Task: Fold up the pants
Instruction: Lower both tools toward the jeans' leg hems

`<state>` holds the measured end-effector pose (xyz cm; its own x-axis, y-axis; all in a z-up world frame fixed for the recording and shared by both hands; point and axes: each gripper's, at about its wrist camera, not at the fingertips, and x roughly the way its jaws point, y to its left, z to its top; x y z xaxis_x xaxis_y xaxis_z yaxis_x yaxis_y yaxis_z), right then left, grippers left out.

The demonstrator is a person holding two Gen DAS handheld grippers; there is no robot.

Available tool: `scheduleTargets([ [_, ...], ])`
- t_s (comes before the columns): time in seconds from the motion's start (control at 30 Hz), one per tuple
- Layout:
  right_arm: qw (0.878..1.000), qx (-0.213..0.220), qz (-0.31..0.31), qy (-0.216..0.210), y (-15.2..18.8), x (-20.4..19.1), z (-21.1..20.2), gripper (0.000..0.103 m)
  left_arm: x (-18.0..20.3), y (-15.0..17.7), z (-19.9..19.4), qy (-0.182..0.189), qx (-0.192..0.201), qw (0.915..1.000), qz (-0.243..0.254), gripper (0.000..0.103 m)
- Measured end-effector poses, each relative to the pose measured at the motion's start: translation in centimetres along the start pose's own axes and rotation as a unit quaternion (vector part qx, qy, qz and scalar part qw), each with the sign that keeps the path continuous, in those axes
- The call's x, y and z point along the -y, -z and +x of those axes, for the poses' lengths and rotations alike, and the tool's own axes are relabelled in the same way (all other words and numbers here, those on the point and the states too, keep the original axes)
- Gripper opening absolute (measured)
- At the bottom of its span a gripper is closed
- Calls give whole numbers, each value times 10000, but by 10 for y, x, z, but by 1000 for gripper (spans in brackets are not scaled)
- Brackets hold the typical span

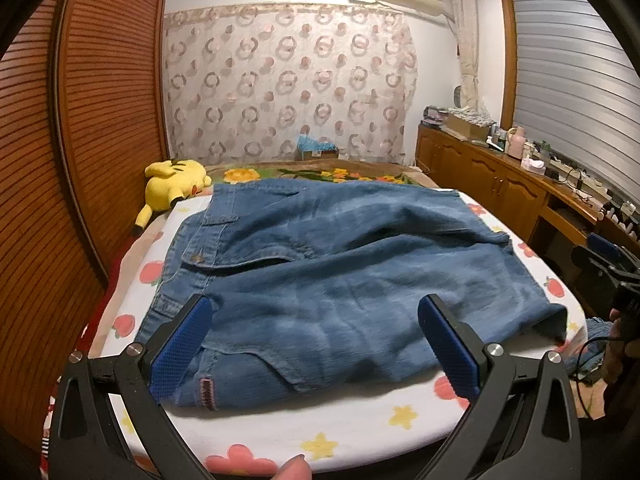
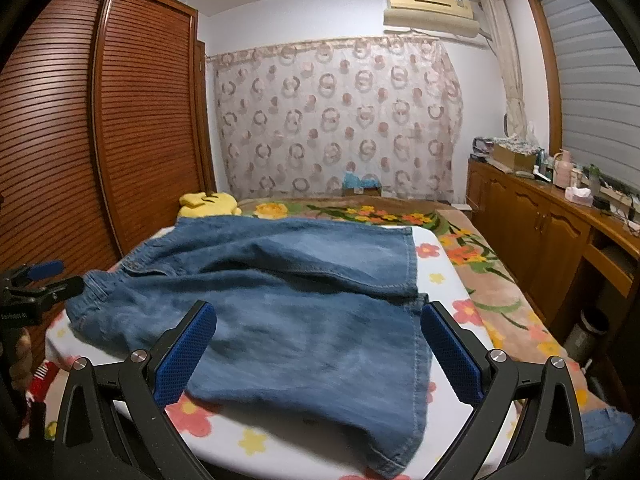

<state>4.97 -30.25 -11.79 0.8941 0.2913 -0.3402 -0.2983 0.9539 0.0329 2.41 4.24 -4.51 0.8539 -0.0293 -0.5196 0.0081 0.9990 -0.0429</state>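
I can make out only faint white lettering on the black left gripper body (image 2: 20,314), too blurred to read. Nothing else carries legible text.

dim, warm indoor light; soft shadows, slight motion blur on the denim pants (image 1: 320,264), strong fisheye bending and dark corners.

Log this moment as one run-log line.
task: fold pants | pants: lying on board, partly folded | left gripper: open, holds nothing | right gripper: open, holds nothing

Blue denim pants (image 1: 340,264) lie spread, rumpled, on the flowered sheet (image 1: 360,436)
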Motion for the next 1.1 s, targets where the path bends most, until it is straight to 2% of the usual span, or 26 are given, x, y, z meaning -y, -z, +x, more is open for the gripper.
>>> scheduleTargets([
  [0.47,9998,-163,3,138,5,8,3,98,-51,13,15,-355,-154,9991,-197,103],
  [0.67,9990,-414,-51,165,11,8,3,98,-73,18,21,-411,-230,9985,-260,101],
  [0.83,9974,-666,-177,192,7,5,4,97,-86,22,26,-559,-288,9978,-217,100],
  [1.0,9975,-683,-116,163,0,7,1,97,-100,24,34,-975,-292,9948,8,100],
  [1.1,9975,-681,-125,128,2,5,-2,97,-106,27,38,-1043,-315,9939,154,100],
])
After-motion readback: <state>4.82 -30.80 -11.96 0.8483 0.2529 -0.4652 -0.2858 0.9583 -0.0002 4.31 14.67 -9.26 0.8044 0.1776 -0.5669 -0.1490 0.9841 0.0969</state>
